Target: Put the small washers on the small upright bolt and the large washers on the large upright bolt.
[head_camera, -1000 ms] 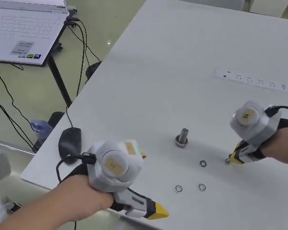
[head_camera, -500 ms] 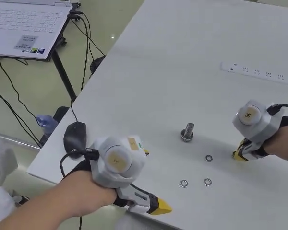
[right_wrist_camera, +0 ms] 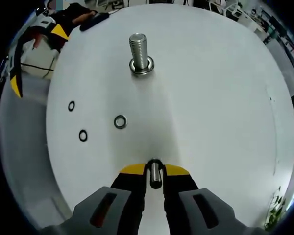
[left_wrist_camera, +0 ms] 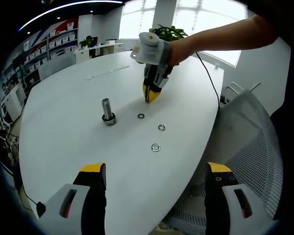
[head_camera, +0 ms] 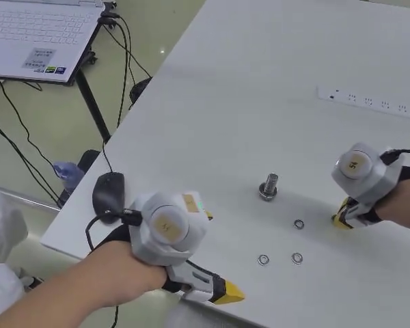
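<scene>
Small bolt point(right_wrist_camera: 155, 175) clenched in the right tongs point(head_camera: 340, 220), its end on the desk point(head_camera: 260, 102) near the large bolt point(head_camera: 268, 184). Three washers point(head_camera: 298, 223) lie unmoved since a second ago, so none is threaded yet. Left tongs point(left_wrist_camera: 156, 169) released, idle at the desk edge.

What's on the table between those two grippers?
Three loose washers, seen in the left gripper view between the left gripper and the right gripper, which grips a small bolt.
</scene>
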{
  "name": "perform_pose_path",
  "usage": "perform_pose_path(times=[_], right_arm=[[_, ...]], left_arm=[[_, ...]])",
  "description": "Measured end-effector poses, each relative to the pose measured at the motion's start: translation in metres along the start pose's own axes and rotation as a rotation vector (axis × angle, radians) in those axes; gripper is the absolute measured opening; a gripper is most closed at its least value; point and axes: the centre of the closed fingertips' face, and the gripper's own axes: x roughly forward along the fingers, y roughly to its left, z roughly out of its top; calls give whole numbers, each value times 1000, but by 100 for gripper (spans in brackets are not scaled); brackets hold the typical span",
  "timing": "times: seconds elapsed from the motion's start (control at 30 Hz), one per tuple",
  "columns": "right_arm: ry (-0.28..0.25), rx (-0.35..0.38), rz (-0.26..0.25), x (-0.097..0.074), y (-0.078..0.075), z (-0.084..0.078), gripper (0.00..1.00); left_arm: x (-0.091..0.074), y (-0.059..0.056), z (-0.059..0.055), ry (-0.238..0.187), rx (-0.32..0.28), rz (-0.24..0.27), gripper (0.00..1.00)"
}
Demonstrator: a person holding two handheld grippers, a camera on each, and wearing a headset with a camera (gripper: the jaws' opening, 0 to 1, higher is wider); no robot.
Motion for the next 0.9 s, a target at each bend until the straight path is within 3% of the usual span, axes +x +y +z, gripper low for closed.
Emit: perform_pose_path(times=[0.57,0.9], right_arm=[[5,-15,1,-2,0,0,21],[-42,-42,21,-26,8,19,29]], left_arm=[[-2,-2,-2,-1,-5,2,81],[-3,-4,-1,-10,-4,7,82]])
